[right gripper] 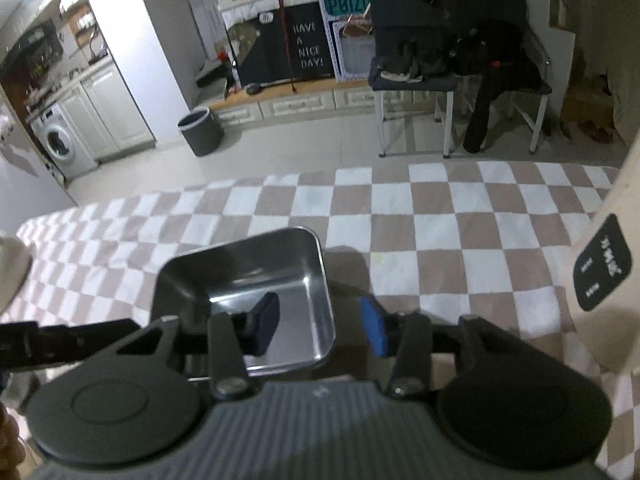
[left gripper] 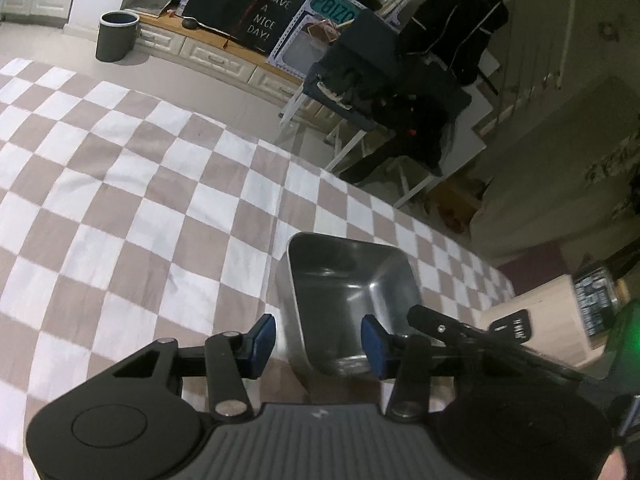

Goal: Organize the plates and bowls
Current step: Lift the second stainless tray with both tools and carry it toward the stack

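A square stainless steel bowl (left gripper: 352, 300) sits on the checkered cloth, near its right end. My left gripper (left gripper: 318, 340) is open, its jaws straddling the bowl's left wall, one pad outside and one inside. The same bowl shows in the right wrist view (right gripper: 256, 292). My right gripper (right gripper: 320, 328) is open and straddles the bowl's right wall, with the left pad (right gripper: 266, 322) inside the bowl and the right pad (right gripper: 374, 330) outside. The right gripper's arm (left gripper: 472, 332) reaches in from the right in the left wrist view.
The brown and white checkered cloth (right gripper: 440, 232) covers the table. A pale wooden rack with a black label (right gripper: 604, 268) stands at the right. A pale rounded object (right gripper: 12, 268) sits at the far left edge. Beyond the table are a grey bin (right gripper: 200, 130) and chairs (right gripper: 416, 72).
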A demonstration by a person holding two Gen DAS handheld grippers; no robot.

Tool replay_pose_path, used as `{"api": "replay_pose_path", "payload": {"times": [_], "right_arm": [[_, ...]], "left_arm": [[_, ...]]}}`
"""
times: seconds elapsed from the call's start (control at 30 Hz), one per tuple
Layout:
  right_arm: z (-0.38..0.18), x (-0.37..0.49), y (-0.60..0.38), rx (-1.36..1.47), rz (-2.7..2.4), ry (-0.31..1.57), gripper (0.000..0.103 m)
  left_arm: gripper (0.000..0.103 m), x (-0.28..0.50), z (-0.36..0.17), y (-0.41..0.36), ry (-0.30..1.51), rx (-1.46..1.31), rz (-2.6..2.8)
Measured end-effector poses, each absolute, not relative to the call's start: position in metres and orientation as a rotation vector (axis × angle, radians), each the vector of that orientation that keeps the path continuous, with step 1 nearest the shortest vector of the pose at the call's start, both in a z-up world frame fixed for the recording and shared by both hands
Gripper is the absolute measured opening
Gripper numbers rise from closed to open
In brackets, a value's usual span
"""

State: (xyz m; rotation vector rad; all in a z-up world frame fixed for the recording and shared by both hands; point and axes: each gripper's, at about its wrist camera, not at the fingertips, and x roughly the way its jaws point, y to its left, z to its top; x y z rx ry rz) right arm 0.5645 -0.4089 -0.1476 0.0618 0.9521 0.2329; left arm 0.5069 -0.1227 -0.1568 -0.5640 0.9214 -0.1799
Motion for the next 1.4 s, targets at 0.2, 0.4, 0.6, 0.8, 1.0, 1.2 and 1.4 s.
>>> {"api": "replay_pose_path", "payload": {"times": [0.2,0.4,0.6,0.8,1.0,1.2,1.4], "right_arm": [[-0.161,0.572,-0.405,0.055,0.238,0.980,0.018],[-0.144,0.553,-0.417,0.135,0.251,0.931,0.011],[-0.118,0.515,-0.425,0.161,0.244,0.880,0.011],[-0.087,0.459,-0.429,0.190,0.253,0.809,0.012],[-0.062,0.401,-0.431,0.201,0.271,0.745,0.012],[-0.056,0.349,-0.431,0.210,0.252,0.722,0.012],[-0.057,0.314,-0.443,0.230,0.223,0.719,0.012]], "left_arm": [[0.026,0.518,-0.160,-0.133,0.919,-0.501,-0.187],[0.012,0.504,-0.144,-0.130,0.884,-0.431,-0.209],[0.012,0.473,-0.114,-0.136,0.831,-0.368,-0.247],[0.012,0.430,-0.082,-0.133,0.774,-0.339,-0.274],[0.012,0.384,-0.059,-0.126,0.716,-0.329,-0.315],[0.013,0.340,-0.052,-0.130,0.705,-0.294,-0.323],[0.013,0.306,-0.059,-0.138,0.716,-0.292,-0.373]]}}
